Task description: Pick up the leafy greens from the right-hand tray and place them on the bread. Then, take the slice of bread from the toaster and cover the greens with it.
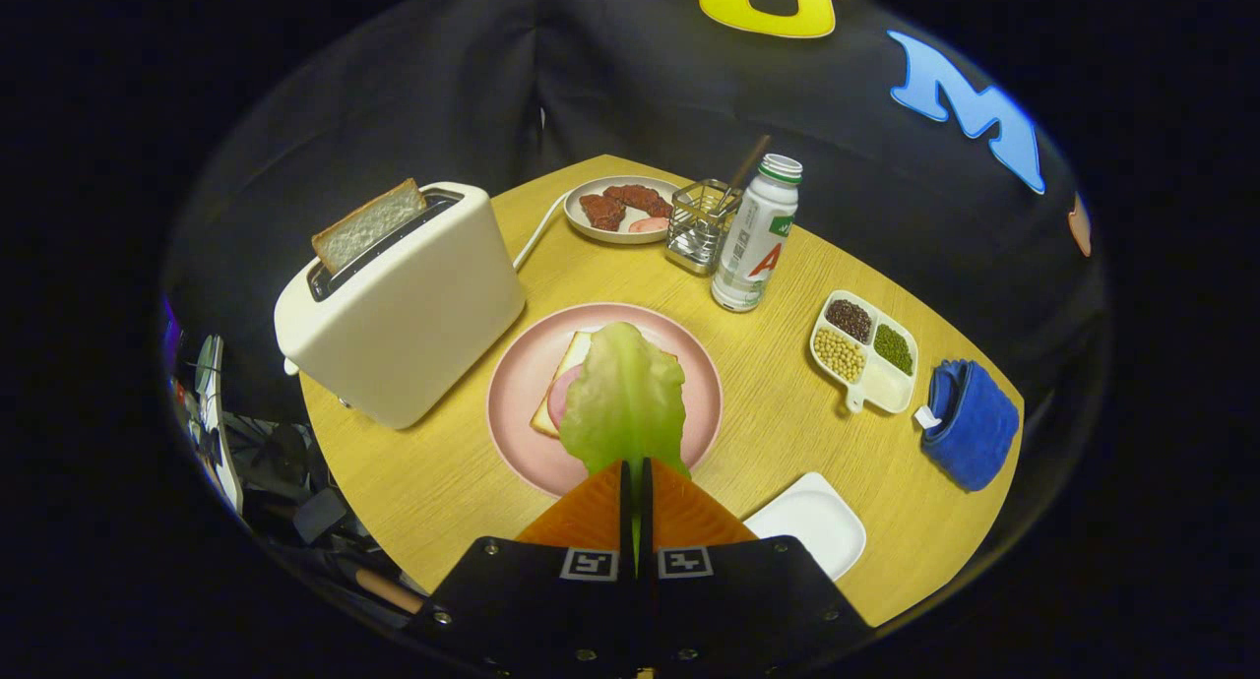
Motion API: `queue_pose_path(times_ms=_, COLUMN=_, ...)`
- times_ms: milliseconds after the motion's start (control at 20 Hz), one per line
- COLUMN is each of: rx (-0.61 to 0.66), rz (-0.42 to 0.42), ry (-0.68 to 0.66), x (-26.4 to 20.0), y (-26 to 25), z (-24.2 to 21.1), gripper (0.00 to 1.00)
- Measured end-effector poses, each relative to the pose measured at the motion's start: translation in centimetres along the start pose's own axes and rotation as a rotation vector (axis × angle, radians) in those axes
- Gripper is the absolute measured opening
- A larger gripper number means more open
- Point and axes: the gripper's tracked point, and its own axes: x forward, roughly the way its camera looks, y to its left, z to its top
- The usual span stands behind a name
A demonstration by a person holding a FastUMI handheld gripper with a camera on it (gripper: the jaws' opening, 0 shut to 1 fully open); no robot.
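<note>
My gripper [636, 467] is shut on a light green leaf of greens [624, 399], pinched at its near edge. The leaf hangs over the pink plate [512, 384], covering most of the bread slice [563, 369] with a round of pink ham on it. Whether the leaf rests on the bread or hangs just above it I cannot tell. To the left of the plate stands a cream toaster [399, 305] with a slice of bread [369, 223] sticking up from its slot. A white tray [812, 522] lies just right of my fingers, bare.
Beyond the plate stand a white bottle [756, 234], a wire holder [699, 224] and a plate of dark red meat pieces [622, 209]. A divided dish of beans [864, 349] and a blue cloth [970, 423] lie at the right. The toaster's cord runs toward the meat plate.
</note>
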Motion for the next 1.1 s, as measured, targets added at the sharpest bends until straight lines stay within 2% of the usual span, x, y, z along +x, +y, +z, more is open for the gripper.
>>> queue_pose_path(times_ms=150, rx=0.073, rz=0.010, ry=0.017, x=2.7, y=0.7, z=1.1, gripper=0.01)
queue_pose_path(times_ms=350, rx=0.092, rz=0.018, ry=0.039, x=5.4, y=1.5, z=1.6, gripper=0.01)
queue_pose_path(times_ms=600, rx=0.130, rz=0.015, ry=0.035, x=6.6, y=2.2, z=2.7, gripper=0.01)
queue_pose_path(times_ms=650, rx=0.135, rz=0.033, ry=0.038, x=7.2, y=2.8, z=2.6, gripper=0.07)
queue_pose_path(times_ms=700, rx=0.131, rz=0.038, ry=0.042, x=7.3, y=3.0, z=2.5, gripper=0.08)
queue_pose_path(times_ms=900, rx=0.091, rz=0.008, ry=0.026, x=6.5, y=2.5, z=2.9, gripper=0.36)
queue_pose_path(times_ms=1100, rx=0.077, rz=-0.027, ry=-0.111, x=4.0, y=3.1, z=4.6, gripper=0.38)
